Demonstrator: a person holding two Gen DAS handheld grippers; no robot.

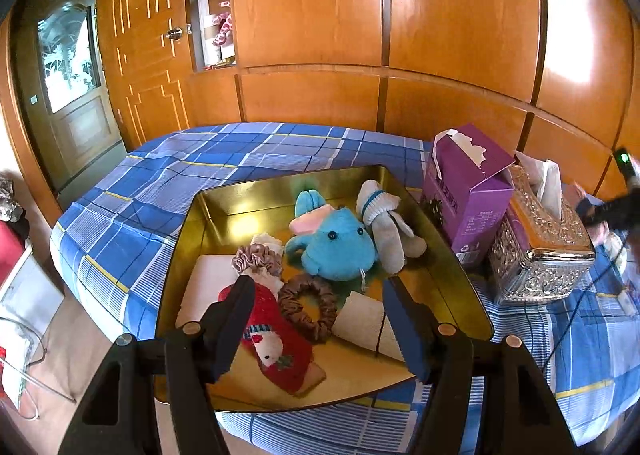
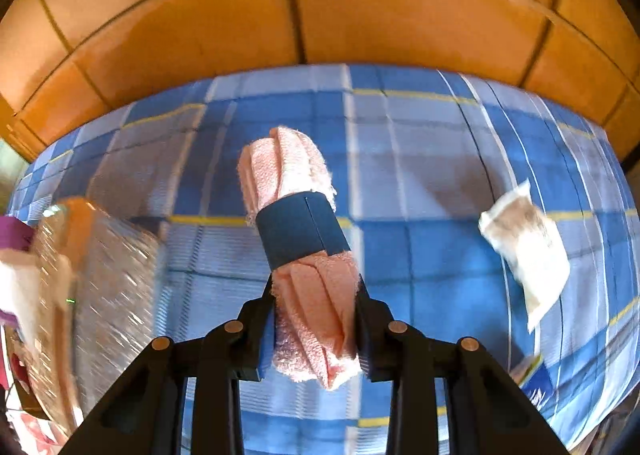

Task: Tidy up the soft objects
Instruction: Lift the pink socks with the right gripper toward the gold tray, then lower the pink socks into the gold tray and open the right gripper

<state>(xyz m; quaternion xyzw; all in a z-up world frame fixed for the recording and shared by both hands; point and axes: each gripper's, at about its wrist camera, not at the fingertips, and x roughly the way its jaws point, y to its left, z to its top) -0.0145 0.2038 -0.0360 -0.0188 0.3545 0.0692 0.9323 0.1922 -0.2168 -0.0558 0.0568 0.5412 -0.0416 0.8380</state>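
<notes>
Pink towel (image 2: pixel 298 255) clamped in right tongs (image 2: pixel 304 231); left tongs (image 1: pixel 320 319) seemingly empty, spread.

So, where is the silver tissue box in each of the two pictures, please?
Left wrist view: the silver tissue box stands at the right on the bed, beside the purple carton, right of the gold tin.
Right wrist view: it is at the far left edge, blurred, left of the pink towel held in the right gripper.
Shared landmark: the blue plaid bedsheet.
</notes>
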